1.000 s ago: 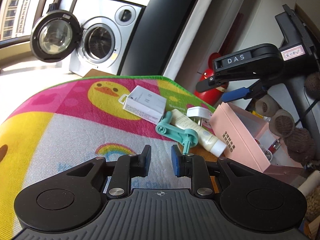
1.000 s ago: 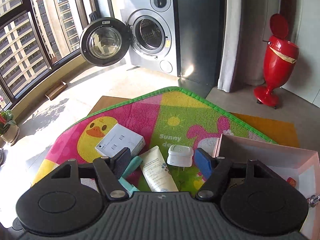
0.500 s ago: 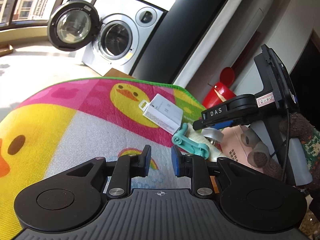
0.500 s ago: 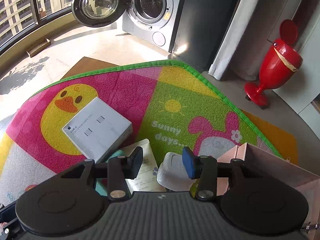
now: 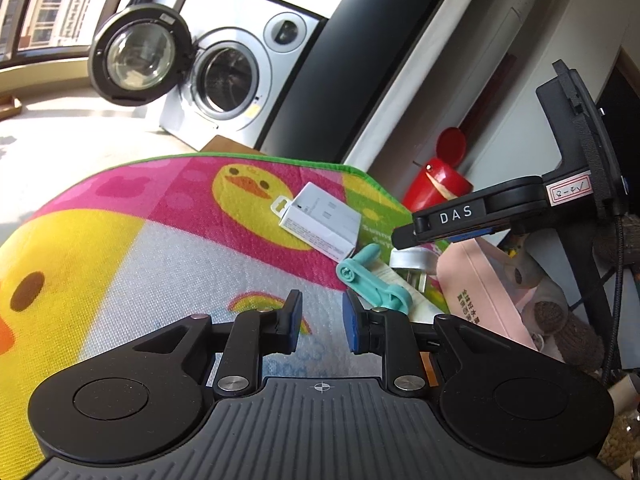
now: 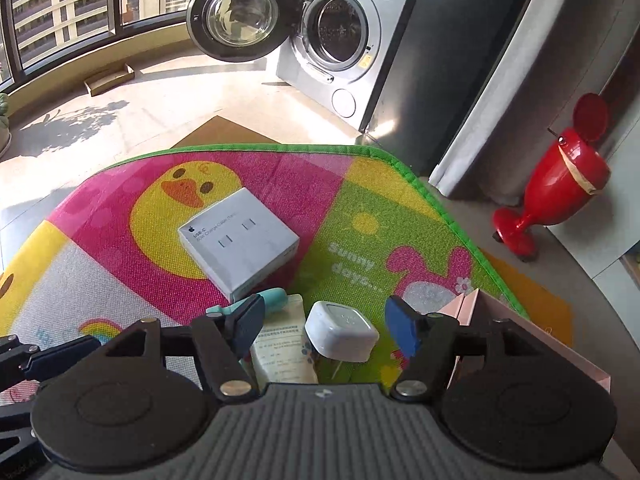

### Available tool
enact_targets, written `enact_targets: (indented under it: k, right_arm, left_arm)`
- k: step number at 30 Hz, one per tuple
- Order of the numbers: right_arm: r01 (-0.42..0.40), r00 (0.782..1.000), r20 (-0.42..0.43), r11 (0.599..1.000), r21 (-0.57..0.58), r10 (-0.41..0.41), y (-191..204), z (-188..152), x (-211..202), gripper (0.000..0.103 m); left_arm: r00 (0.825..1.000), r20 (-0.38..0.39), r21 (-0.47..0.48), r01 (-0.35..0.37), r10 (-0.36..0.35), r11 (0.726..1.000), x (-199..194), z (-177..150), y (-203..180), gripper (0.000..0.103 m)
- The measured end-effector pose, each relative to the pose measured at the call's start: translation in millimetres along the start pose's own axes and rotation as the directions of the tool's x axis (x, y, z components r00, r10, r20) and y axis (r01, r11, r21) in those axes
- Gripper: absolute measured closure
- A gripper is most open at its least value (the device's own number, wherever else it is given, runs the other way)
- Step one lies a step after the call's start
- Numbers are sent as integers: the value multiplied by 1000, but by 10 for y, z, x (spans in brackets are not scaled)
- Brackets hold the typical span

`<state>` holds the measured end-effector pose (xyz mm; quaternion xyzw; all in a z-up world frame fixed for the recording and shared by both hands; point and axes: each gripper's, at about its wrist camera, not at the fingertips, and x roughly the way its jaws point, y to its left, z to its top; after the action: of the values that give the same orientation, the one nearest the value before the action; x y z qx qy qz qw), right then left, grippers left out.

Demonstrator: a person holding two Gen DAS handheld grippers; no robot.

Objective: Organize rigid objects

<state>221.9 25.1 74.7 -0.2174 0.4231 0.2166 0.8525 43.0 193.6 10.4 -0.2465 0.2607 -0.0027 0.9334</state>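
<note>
On the colourful play mat lie a white USB-C cable box, a teal clip, a cream tube and a white plug adapter. An open pink box stands at the mat's right. My right gripper points down over the adapter. Its jaws are opening, with the adapter between them and the pads off it. My left gripper is shut and empty, low over the mat to the left of the clip.
A washing machine with its round door swung open stands beyond the mat. A red pedal bin is on the floor to the right. A hand in brown knit holds the right gripper beside the pink box.
The right gripper sank toward the adapter and rolled; its jaws narrowed around the adapter, then widened again. The left gripper stayed shut and rolled slightly.
</note>
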Motion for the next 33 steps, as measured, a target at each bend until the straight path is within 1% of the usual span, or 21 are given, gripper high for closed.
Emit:
enact_targets:
  k: [1,3,4,6,7,8,9,11,14,17,20,22,25,27,30,31,32,33]
  right_arm:
    - [-3,1000,-30,999,47,4,-89,37,121,32]
    - [-37,997,-64,990,133,45,-194,75,269,32]
    - [-56,995,-74,987,151,68,-210,82,324,32]
    - [-58,995,-76,989,140,69,-176,85,393,33]
    - [-58,994,-85,991,118,68,-141,79,414,35]
    - [-73,991,-105,992,101,84,-103,67,433,47]
    - [-83,989,-115,993,88,93,-72,38,428,53]
    - [-117,985,-121,990,73,125,-25,-20,369,55]
    - [-177,971,-153,982,60,184,46,-173,233,58]
    - [-236,954,-174,970,57,242,112,-378,69,59]
    - [-301,932,-187,951,72,309,167,-621,-122,58]
    - [-326,926,-179,944,60,331,212,-792,-256,58]
    - [-345,929,-139,939,8,342,293,-1083,-485,51]
    - [-340,937,-98,940,-40,334,341,-1292,-644,41]
    - [-316,948,-74,944,-97,309,390,-1565,-784,41]
    - [-288,957,-69,949,-127,281,411,-1676,-834,42]
    - [-264,965,-42,954,-144,261,404,-1767,-886,48]
    - [-250,968,-22,956,-154,249,392,-1834,-942,49]
  left_arm:
    - [1000,-1,1,4,-4,1000,2,-2,-1,79]
    - [1000,-3,0,6,-6,1000,10,-5,4,79]
    - [1000,-5,-3,4,-4,1000,14,-5,11,79]
    - [1000,-6,-11,-1,1,1000,16,-3,30,79]
    - [1000,-4,-15,-4,4,1000,15,-1,38,79]
    - [1000,-3,-19,-7,7,1000,13,3,47,79]
    - [1000,-2,-24,-8,8,1000,9,4,57,79]
    - [1000,-3,-32,-10,10,999,8,6,70,79]
    - [1000,-7,-33,-11,11,999,4,3,69,79]
    - [1000,-3,-32,-11,11,999,-4,1,66,79]
    - [1000,-6,-35,-13,13,999,2,0,75,79]
    - [1000,-10,-32,-11,11,999,12,-3,70,79]
    - [1000,-22,-19,1,-1,1000,32,-15,45,79]
    - [999,-33,3,12,-12,1000,50,-31,4,79]
    - [998,-51,48,25,-23,999,74,-67,-73,78]
    - [998,-57,65,28,-25,997,80,-76,-99,78]
    - [998,-65,84,27,-21,996,87,-85,-128,78]
    - [997,-70,100,20,-13,995,90,-94,-151,78]
